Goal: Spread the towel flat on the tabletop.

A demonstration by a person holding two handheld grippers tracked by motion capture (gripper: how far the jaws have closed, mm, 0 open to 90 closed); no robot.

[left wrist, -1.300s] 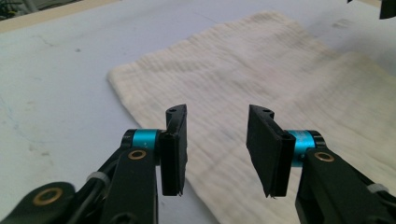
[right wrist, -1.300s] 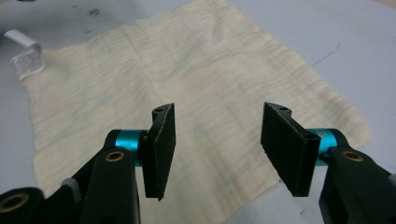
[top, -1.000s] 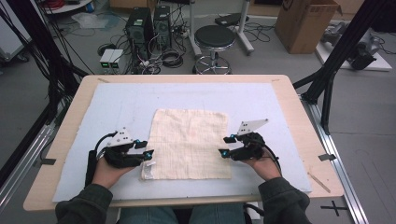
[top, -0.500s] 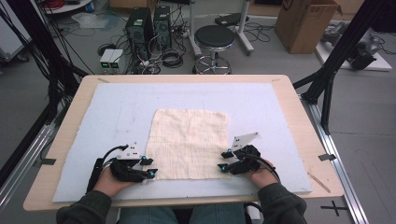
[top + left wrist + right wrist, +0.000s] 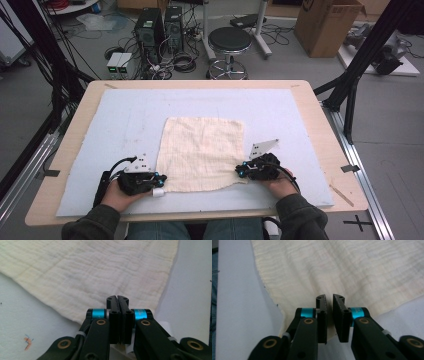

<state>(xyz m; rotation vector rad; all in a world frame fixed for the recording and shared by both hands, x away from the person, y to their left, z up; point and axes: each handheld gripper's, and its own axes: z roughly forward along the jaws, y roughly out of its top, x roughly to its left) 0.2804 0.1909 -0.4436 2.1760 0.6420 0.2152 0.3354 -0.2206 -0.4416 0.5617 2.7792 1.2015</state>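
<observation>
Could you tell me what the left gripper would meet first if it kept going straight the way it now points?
Most likely the cream cloth: the left gripper, jaws shut, sits at its near corner and points across it. Whether it already pinches the edge is unclear.

No lettering, label or number can be read anywhere here. A black cross mark [image 5: 361,222] stands on the floor by the worktop's [image 5: 320,107] near right corner, and a small orange-and-blue scribble [image 5: 28,341], not legible as writing, marks the pale blue mat [image 5: 15,315].
</observation>
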